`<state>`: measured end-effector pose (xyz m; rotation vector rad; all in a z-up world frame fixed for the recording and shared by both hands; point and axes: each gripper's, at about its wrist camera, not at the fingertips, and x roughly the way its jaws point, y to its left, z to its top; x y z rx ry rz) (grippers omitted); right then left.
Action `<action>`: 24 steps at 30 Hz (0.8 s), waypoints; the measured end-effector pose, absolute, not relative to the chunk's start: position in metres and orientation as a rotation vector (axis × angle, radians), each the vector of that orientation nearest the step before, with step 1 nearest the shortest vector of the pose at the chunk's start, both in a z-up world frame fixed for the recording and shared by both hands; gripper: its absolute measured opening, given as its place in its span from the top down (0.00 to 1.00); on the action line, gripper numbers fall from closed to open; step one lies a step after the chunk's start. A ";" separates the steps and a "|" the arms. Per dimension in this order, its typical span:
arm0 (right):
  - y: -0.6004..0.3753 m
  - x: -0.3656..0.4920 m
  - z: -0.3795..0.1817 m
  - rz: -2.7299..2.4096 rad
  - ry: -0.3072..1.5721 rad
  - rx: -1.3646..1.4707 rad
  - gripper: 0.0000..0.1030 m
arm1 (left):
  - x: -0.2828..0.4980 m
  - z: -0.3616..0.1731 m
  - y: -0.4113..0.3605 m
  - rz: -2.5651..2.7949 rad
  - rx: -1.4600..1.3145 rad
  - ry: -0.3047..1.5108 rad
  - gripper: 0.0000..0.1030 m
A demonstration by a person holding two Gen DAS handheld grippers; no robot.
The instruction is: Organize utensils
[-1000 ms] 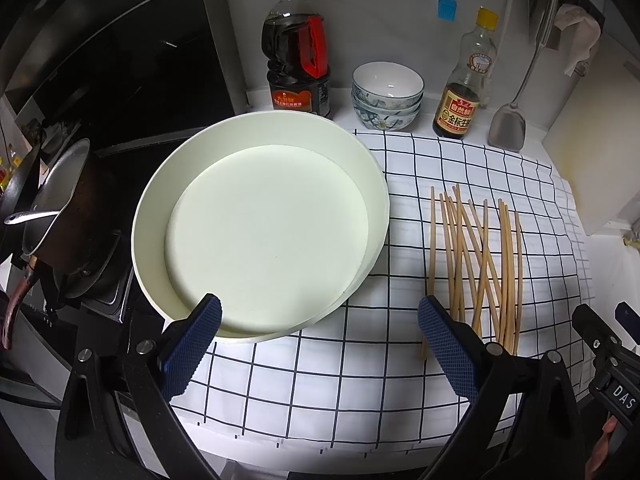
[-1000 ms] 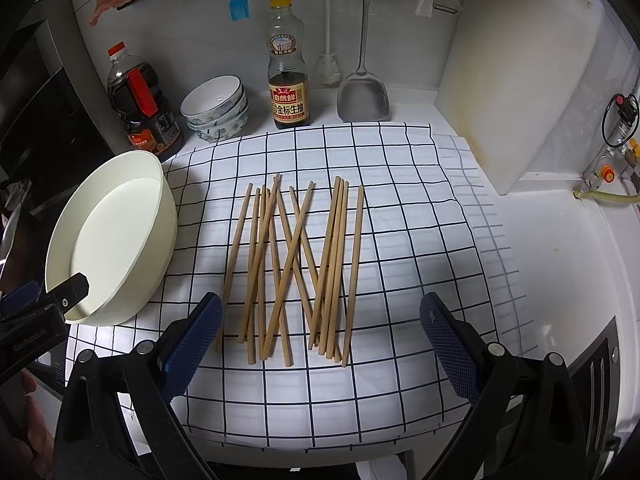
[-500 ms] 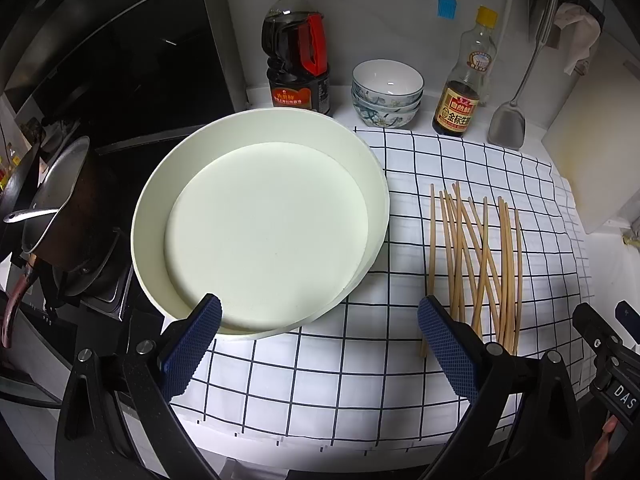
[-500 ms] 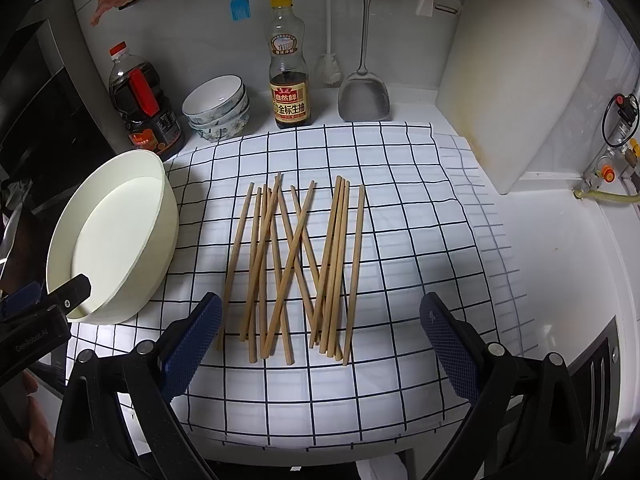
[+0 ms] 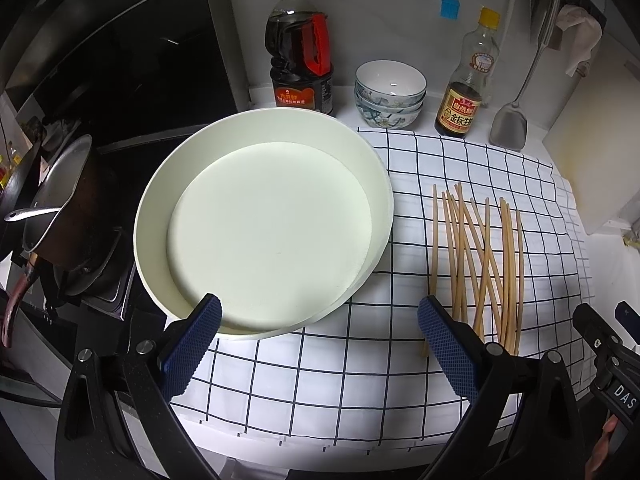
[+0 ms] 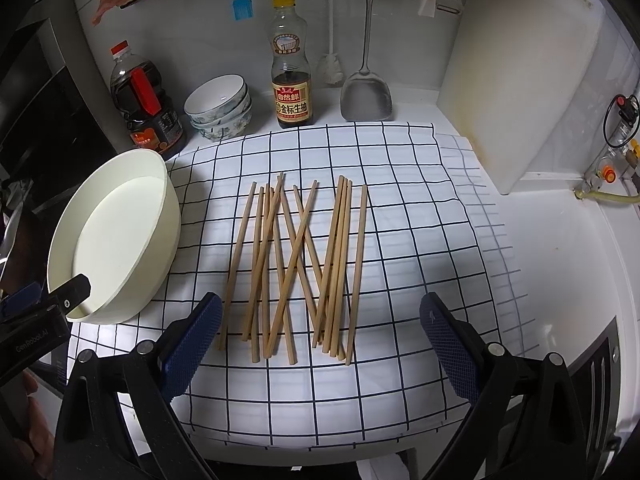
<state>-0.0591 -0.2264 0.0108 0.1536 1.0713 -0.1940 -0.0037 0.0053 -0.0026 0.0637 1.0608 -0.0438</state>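
Observation:
Several wooden chopsticks (image 6: 298, 264) lie loosely crossed on a checked cloth (image 6: 400, 240), pointing away from me; they also show in the left wrist view (image 5: 476, 256). A large round white tub (image 5: 264, 224) stands empty at the cloth's left end, also seen in the right wrist view (image 6: 116, 232). My left gripper (image 5: 320, 332) is open and empty, hovering by the tub's near rim. My right gripper (image 6: 320, 332) is open and empty, just in front of the chopsticks' near ends.
At the back stand a dark oil jug (image 5: 300, 48), stacked bowls (image 5: 390, 94), a soy sauce bottle (image 6: 291, 68) and a metal spatula (image 6: 366, 92). A white cutting board (image 6: 520, 64) leans at the right. A pan (image 5: 52, 208) sits on the stove at the left.
Both grippers have shifted very slightly; the scene is otherwise the same. Both stay open.

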 end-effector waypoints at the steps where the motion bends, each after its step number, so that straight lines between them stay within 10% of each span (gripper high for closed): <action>1: -0.227 -0.059 0.011 -0.194 1.072 0.153 0.08 | -0.003 -0.003 0.007 -0.044 0.062 1.062 0.06; 24: -0.221 -0.059 0.010 -0.186 1.073 0.158 0.08 | -0.003 -0.003 0.012 -0.047 0.057 1.066 0.06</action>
